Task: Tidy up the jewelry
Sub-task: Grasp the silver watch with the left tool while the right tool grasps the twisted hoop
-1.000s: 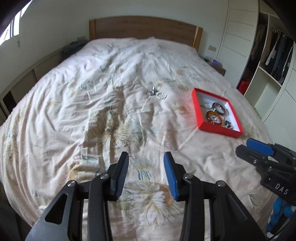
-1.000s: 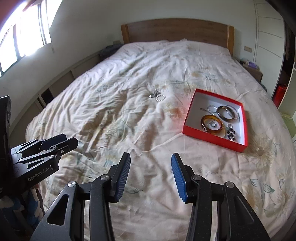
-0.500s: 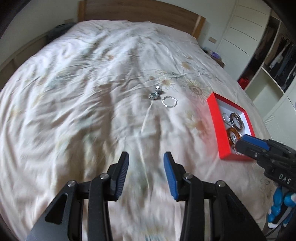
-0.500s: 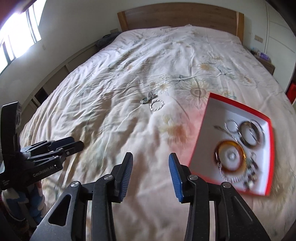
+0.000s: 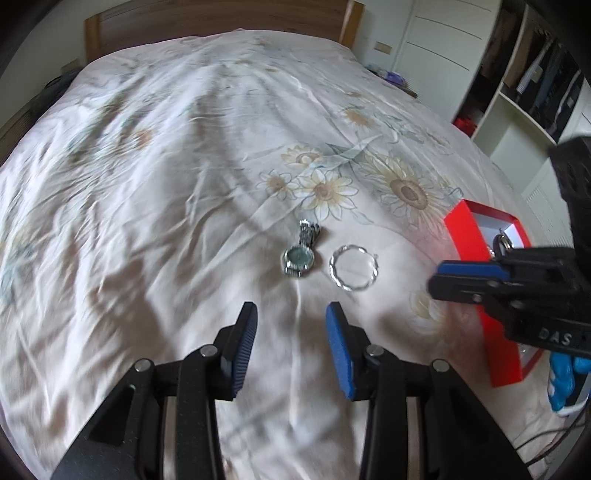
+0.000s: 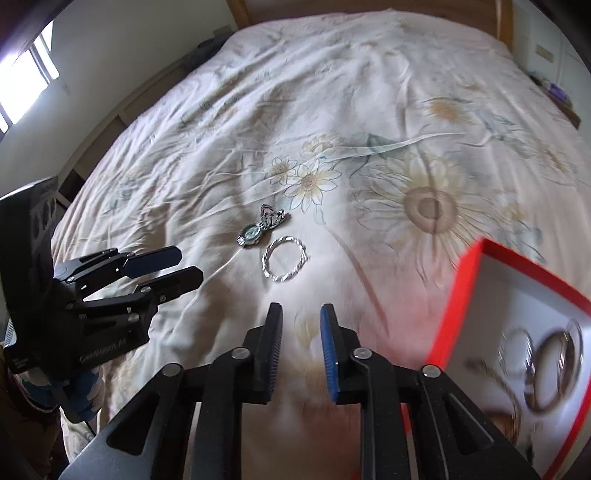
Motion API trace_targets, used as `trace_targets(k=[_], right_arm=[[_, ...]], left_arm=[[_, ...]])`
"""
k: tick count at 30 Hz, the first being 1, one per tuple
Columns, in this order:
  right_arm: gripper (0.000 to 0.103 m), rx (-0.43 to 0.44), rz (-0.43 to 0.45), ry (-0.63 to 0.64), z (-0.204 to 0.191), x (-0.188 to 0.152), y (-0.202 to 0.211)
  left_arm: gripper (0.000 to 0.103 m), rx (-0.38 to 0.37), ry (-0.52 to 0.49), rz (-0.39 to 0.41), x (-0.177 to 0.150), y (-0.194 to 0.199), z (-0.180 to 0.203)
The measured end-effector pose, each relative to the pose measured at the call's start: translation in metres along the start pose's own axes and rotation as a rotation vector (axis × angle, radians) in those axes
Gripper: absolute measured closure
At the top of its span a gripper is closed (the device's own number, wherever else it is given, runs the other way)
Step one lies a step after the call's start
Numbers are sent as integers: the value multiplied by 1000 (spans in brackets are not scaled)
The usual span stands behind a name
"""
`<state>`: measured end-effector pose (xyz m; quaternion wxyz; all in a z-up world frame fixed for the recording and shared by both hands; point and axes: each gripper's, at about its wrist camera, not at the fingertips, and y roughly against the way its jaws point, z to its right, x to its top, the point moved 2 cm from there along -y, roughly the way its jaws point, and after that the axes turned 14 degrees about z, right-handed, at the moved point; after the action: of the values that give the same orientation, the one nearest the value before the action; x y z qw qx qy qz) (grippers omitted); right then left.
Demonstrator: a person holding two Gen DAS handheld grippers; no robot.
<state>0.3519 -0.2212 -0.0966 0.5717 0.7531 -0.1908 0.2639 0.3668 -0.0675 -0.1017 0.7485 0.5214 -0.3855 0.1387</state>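
A silver wristwatch (image 5: 300, 251) (image 6: 258, 225) and a twisted silver bangle (image 5: 354, 272) (image 6: 284, 263) lie side by side on the flowered bedspread. A red box (image 5: 476, 254) (image 6: 461, 291) with a white inside holds several bracelets and rings (image 6: 554, 350). My left gripper (image 5: 291, 347) is open and empty, a short way in front of the watch; it also shows in the right wrist view (image 6: 177, 266). My right gripper (image 6: 301, 347) is open and empty, in front of the bangle, with the box at its right; it shows in the left wrist view (image 5: 443, 275).
The bed has a wooden headboard (image 5: 221, 14) at the far end. White wardrobes and open shelves with clothes (image 5: 535, 85) stand at the right. A nightstand (image 6: 561, 99) is beside the bed. A window (image 6: 26, 77) is at the left.
Both grippers have moved forward over the bed toward the watch and bangle, which now look much nearer. The box has slid toward the right edge of both views. The jaws stay open.
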Motion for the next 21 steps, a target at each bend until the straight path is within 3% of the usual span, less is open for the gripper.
trace_targets(k=[12, 21], right_arm=[[90, -5, -95, 66, -3, 19, -70], [97, -71, -120, 146, -12, 18, -79]], left_arm=[[66, -28, -41, -6, 9, -30, -8], [66, -42, -54, 0, 12, -40, -4]])
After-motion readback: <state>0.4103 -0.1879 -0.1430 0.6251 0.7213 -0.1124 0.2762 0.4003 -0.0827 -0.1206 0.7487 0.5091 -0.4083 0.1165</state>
